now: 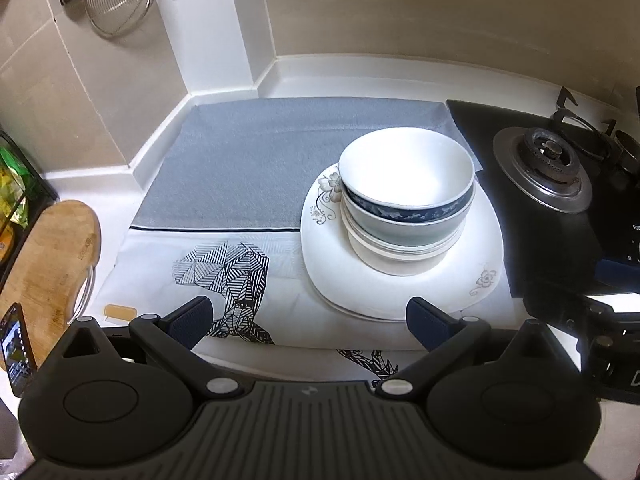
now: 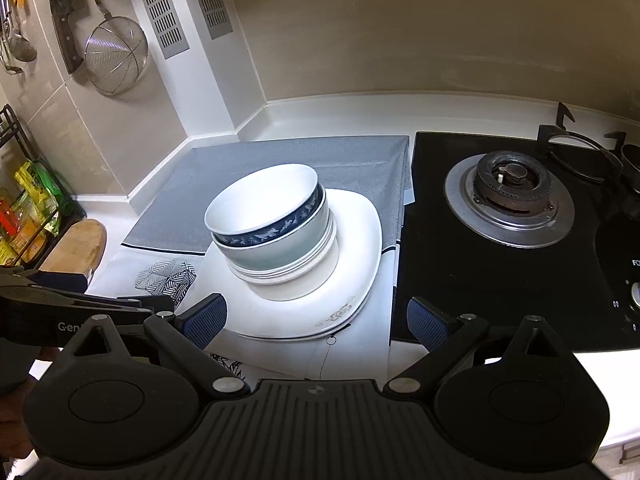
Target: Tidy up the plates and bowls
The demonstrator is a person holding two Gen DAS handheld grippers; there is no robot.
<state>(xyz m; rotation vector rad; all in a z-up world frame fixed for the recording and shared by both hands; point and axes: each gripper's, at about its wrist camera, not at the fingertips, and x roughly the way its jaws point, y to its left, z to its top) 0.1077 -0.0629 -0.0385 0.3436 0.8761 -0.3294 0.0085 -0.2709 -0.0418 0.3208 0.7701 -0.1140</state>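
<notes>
Resting on stacked square plates (image 1: 400, 280) beside the gas hob (image 2: 508, 208), nested bowls (image 1: 408, 184) sit untouched; left gripper (image 1: 308, 320) and right gripper (image 2: 316, 320) hover, fingers spread, empty.

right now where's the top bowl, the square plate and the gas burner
top bowl (image 1: 406, 176): left wrist view, inner wall.
square plate (image 1: 460, 276): left wrist view, bare near-right surface.
gas burner (image 2: 505, 179): right wrist view, burner head.
</notes>
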